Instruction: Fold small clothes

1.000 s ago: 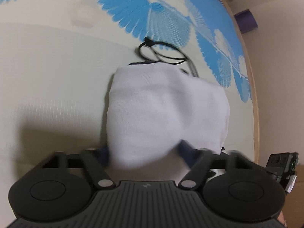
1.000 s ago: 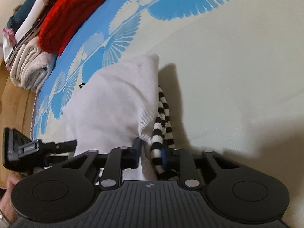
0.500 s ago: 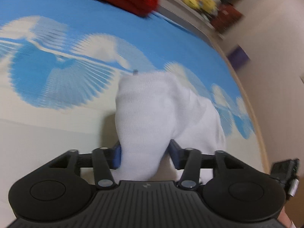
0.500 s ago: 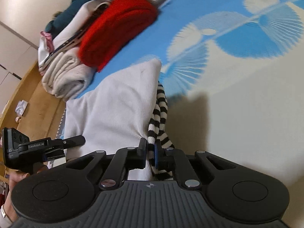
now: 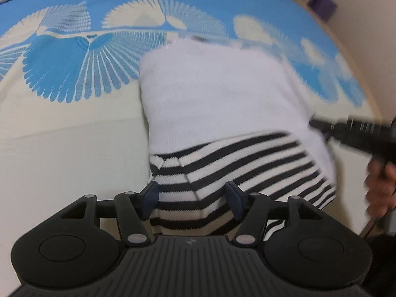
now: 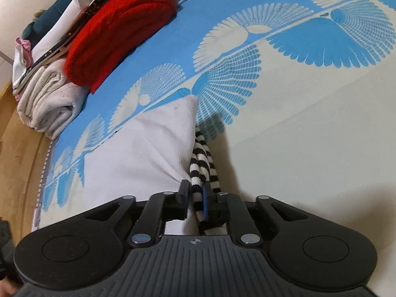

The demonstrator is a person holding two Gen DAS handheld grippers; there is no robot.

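Observation:
A small white garment with black-and-white striped parts lies on the bed sheet; it also shows in the right wrist view. My left gripper stands open, its jaws wide apart around the striped part, which lies between them. My right gripper is shut on the striped edge of the garment, next to the white fabric. The right gripper and the hand that holds it show blurred at the right of the left wrist view.
The sheet is cream with blue fan patterns. A pile of folded clothes, with a red knit and a beige roll, lies at the far left. A wooden bed edge runs along the left.
My left gripper has opened and let go of the white fabric. The garment has turned over, so its striped part now faces the left gripper. My right gripper stays shut on the striped edge.

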